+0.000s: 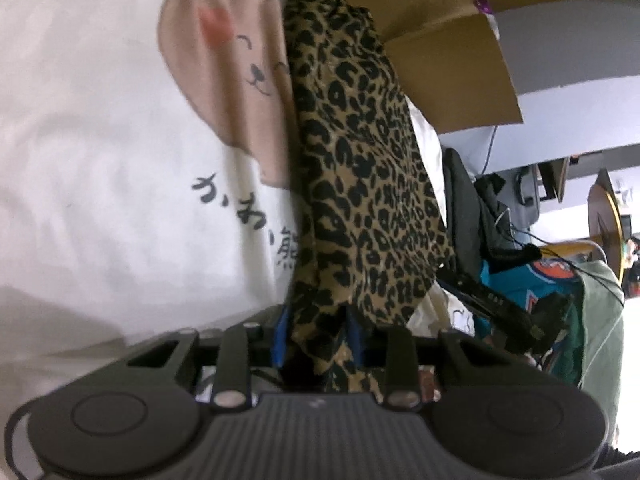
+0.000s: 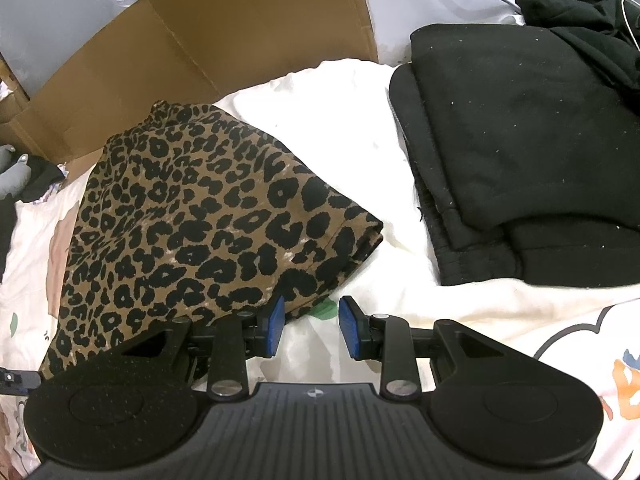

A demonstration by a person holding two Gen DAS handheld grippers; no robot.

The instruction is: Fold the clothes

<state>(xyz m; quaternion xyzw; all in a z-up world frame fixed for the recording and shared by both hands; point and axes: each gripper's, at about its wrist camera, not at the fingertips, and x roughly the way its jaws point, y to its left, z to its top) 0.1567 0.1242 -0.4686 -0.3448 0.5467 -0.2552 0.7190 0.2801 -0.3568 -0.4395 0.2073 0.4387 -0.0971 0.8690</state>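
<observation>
The left gripper (image 1: 318,340) is pinching a bunched edge of the brown-and-black leopard-print knit garment (image 2: 200,216), cloth filling the gap between its 2 blue pads (image 1: 280,340). The garment lies as a roughly folded bundle on the white bedspread printed with a pink cartoon bear (image 1: 100,140), beside the stack of folded black sweatshirts (image 2: 520,140) and in front of the flattened brown cardboard box (image 2: 200,48). The right gripper (image 2: 311,330) hovers just off the garment's near corner, jaws spread with nothing between them. To finish this fold well, I'd say the left should keep its hold on every layer while carrying the edge across, and the right should press the far corner flat so the bundle doesn't slide.
</observation>
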